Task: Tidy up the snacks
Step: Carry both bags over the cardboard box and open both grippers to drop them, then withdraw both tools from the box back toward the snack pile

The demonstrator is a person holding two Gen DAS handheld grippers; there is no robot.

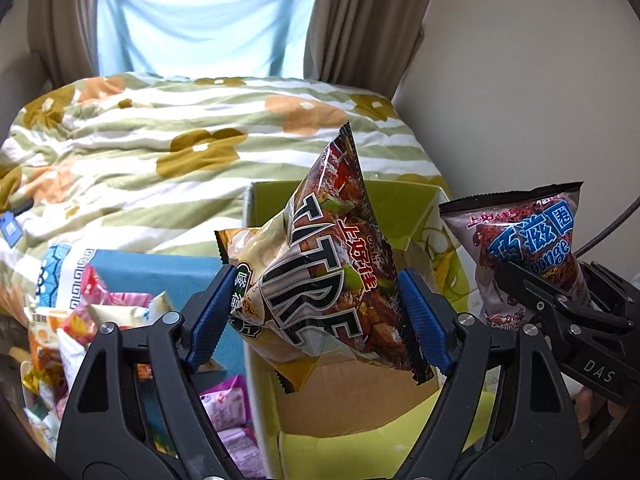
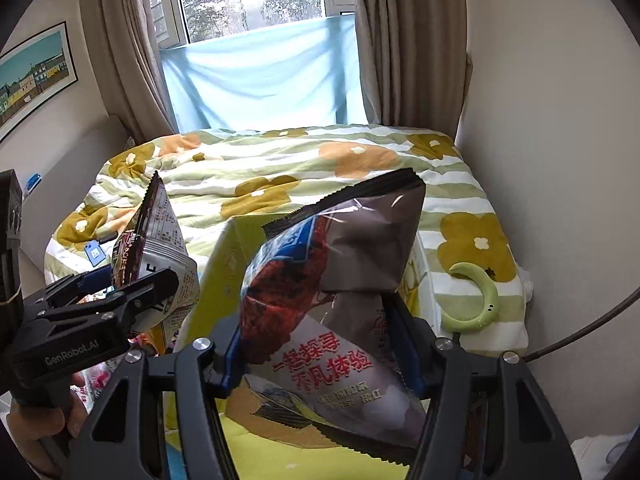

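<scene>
Behind everything, a curtained window and a pale wall frame a bed whose flower-printed quilt [image 1: 168, 160] fills the middle of both views. On that quilt stands an open yellow-green cardboard box [image 1: 416, 216], its inside bare brown card as far as can be seen, and just beside it on the left sits a blue box [image 1: 160, 268] with a heap of small wrapped snacks [image 1: 104, 312] spilling over its near side. Above the open box the left gripper [image 1: 316, 312] pinches a puffed snack bag with large black lettering [image 1: 320, 280] between its blue pads, the bag standing up on end. Next to it, the right gripper [image 2: 316, 356] clamps a purple-grey snack bag [image 2: 340, 320] in the same way, tilted, with its sealed edge pointing toward the window. A green crescent-shaped object [image 2: 476, 300] lies on the quilt to the right, well apart from the work. Judging from this, the step in hand is carrying two bags to the yellow-green box for sorting. The next move would call for lowering each bag inside the box's walls before the jaws part, one bag clear of the other.
</scene>
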